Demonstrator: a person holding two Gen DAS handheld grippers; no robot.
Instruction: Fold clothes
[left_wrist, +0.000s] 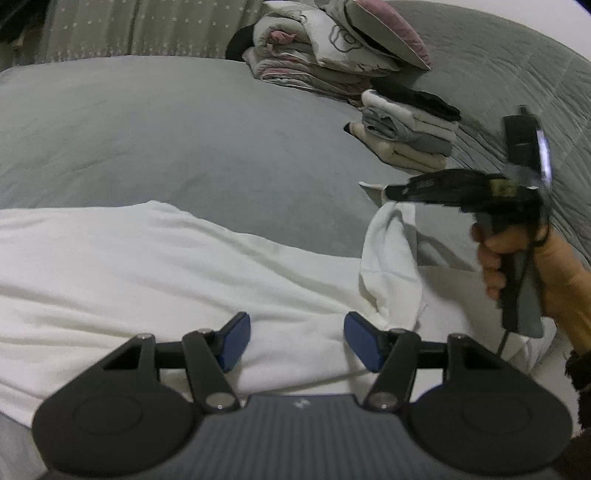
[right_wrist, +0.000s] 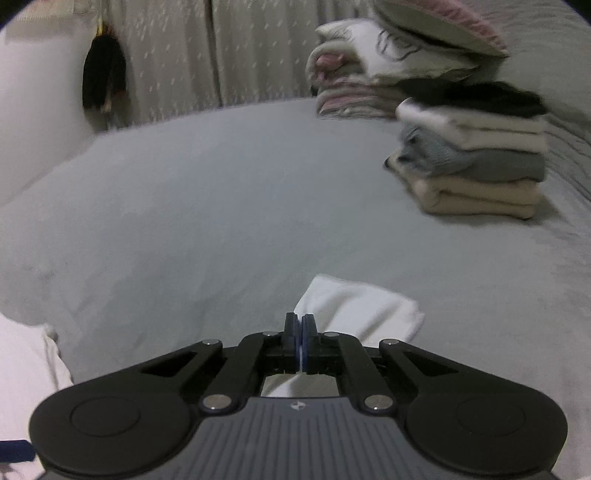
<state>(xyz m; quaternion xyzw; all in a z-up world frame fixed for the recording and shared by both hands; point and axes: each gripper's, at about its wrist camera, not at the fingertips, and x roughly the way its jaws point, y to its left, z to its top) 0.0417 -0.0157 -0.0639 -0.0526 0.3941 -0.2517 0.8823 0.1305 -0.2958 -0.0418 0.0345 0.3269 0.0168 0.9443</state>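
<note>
A white garment (left_wrist: 155, 266) lies spread on the grey bed. My left gripper (left_wrist: 297, 341) is open just above its near part, blue pads apart, holding nothing. My right gripper (right_wrist: 299, 339) is shut on a corner of the white garment (right_wrist: 362, 308) and holds it lifted above the bed. In the left wrist view the right gripper (left_wrist: 391, 192) shows at the right, held by a hand, with the white cloth (left_wrist: 391, 258) hanging from its tip.
A stack of folded clothes (left_wrist: 406, 133) stands on the bed at the right; it also shows in the right wrist view (right_wrist: 476, 155). Behind it lies a pile of pink and white bedding (left_wrist: 332, 44). A grey quilt (left_wrist: 517, 74) covers the far right. A curtain (right_wrist: 207, 51) hangs behind.
</note>
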